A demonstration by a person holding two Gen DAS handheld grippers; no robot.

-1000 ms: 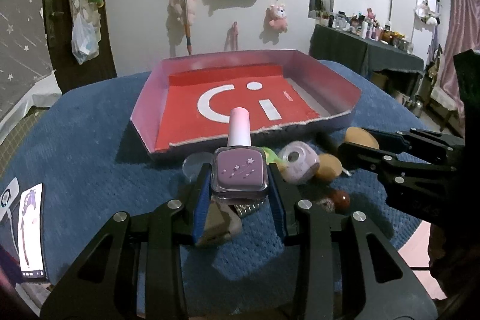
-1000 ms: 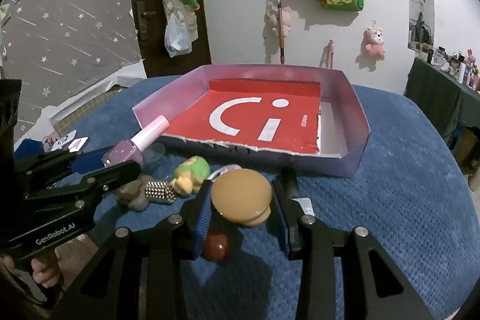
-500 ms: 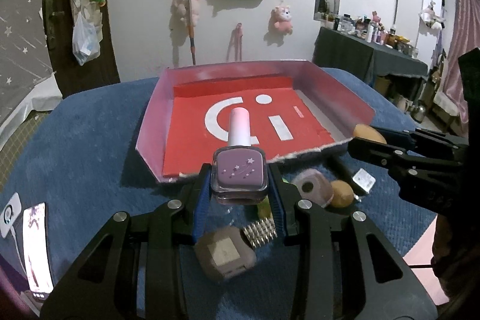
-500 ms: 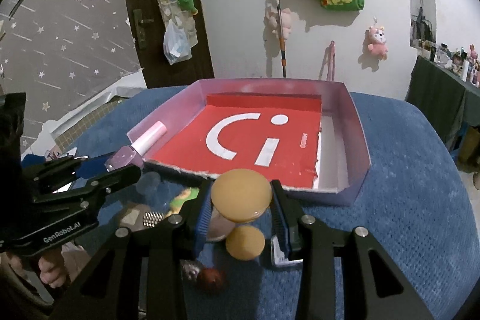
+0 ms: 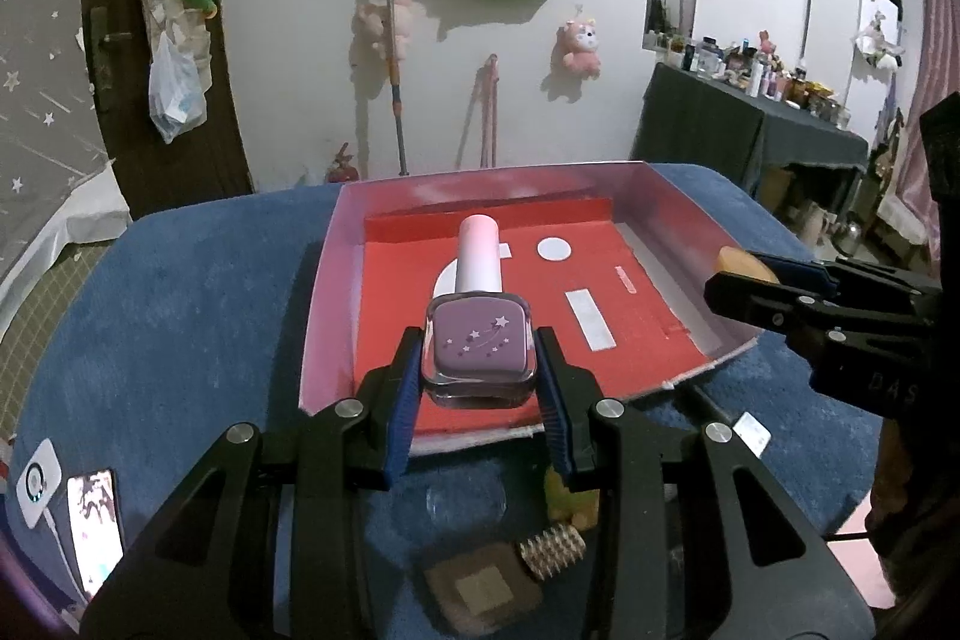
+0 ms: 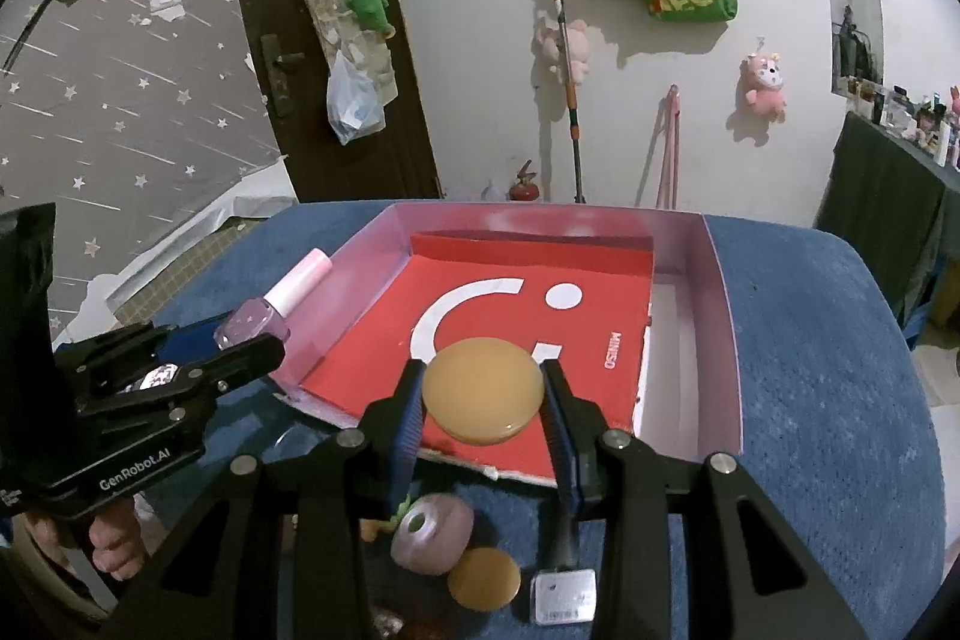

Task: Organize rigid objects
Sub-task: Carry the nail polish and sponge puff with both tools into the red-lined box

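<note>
My left gripper (image 5: pixel 479 377) is shut on a purple nail polish bottle (image 5: pixel 478 346) with a pale pink cap, held above the near left edge of the pink box (image 5: pixel 327 280) with a red floor. My right gripper (image 6: pixel 483 391) is shut on a tan round disc (image 6: pixel 483 389), held above the box's near edge (image 6: pixel 723 340). In the right wrist view the left gripper (image 6: pixel 228 349) and the bottle (image 6: pixel 270 316) show at left. In the left wrist view the right gripper (image 5: pixel 741 283) and the disc (image 5: pixel 741 265) show at right.
The box lies on a blue cloth (image 5: pixel 180 292). Small items lie before the box: a brown square piece (image 5: pixel 480 592), a studded cylinder (image 5: pixel 552 550), a clear lid (image 5: pixel 465 502), a mauve round item (image 6: pixel 432 529), a second tan disc (image 6: pixel 483 577), a metal square (image 6: pixel 564 595). A phone (image 5: pixel 93 526) lies at left.
Both grippers have risen and moved forward with their objects, from over the pile of small items to over the box's near edge. The pile now lies below and behind the fingertips.
</note>
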